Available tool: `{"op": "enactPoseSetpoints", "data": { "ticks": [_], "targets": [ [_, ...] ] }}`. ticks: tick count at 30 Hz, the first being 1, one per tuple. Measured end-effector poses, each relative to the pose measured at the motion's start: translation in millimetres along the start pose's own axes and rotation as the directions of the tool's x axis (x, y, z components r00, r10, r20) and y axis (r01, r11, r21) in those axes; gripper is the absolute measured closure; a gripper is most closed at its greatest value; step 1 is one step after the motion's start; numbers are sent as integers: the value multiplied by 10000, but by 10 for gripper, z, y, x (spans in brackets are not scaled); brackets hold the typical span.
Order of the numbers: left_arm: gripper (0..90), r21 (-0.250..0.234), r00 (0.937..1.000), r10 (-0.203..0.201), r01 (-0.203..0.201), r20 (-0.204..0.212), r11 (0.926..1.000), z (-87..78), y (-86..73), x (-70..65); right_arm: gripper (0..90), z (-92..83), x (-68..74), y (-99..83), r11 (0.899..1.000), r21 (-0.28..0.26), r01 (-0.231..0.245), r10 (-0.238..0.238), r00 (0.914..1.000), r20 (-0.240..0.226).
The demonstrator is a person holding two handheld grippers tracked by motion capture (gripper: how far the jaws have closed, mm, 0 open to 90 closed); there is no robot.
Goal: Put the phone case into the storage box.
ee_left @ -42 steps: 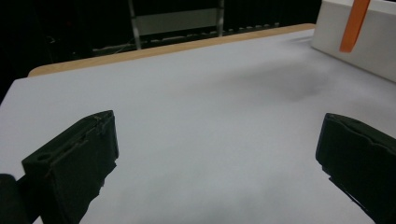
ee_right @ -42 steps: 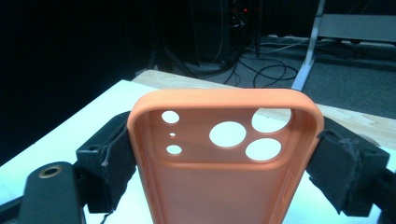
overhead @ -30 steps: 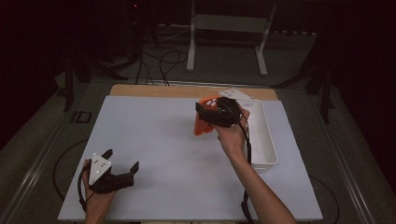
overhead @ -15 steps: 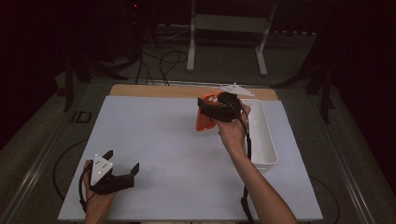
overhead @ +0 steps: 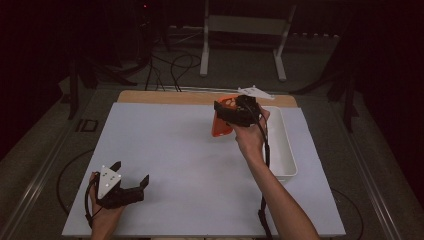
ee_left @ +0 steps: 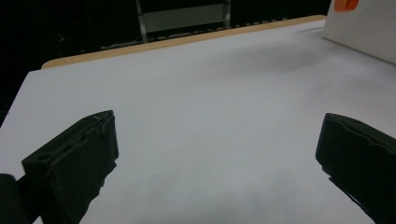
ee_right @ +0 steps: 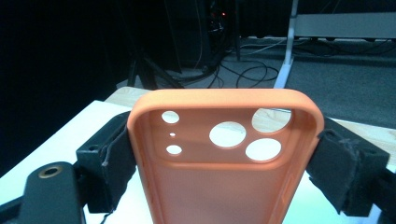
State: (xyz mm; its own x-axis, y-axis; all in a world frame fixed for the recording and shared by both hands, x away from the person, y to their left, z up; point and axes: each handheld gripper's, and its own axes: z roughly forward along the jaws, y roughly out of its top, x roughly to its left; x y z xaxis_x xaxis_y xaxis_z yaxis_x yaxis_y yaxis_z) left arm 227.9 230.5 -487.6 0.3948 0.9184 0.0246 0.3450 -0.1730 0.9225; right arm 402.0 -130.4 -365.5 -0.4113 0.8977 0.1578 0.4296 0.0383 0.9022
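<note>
Orange phone case [ee_right: 224, 158] (camera cutouts), aloft

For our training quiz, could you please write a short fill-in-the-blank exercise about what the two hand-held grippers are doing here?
1. The right hand-held gripper is shut on an ____ phone case.
2. The case's end with the camera holes points ____ from the right gripper.
3. The left hand-held gripper holds nothing, and its jaws stand ____.
4. The long white tray lies on the ____ side of the table in the high view.

Missing words: orange; away; open; right
</note>
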Motion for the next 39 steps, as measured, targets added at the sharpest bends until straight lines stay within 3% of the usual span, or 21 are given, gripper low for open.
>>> {"op": "enactPoseSetpoints", "data": {
  "ticks": [39],
  "targets": [
    [1,34,10000,-13,13,18,10000,6,-7,-8,162,50,-243,222,9998,-162,-94,105,9976,684]
  ]
}}
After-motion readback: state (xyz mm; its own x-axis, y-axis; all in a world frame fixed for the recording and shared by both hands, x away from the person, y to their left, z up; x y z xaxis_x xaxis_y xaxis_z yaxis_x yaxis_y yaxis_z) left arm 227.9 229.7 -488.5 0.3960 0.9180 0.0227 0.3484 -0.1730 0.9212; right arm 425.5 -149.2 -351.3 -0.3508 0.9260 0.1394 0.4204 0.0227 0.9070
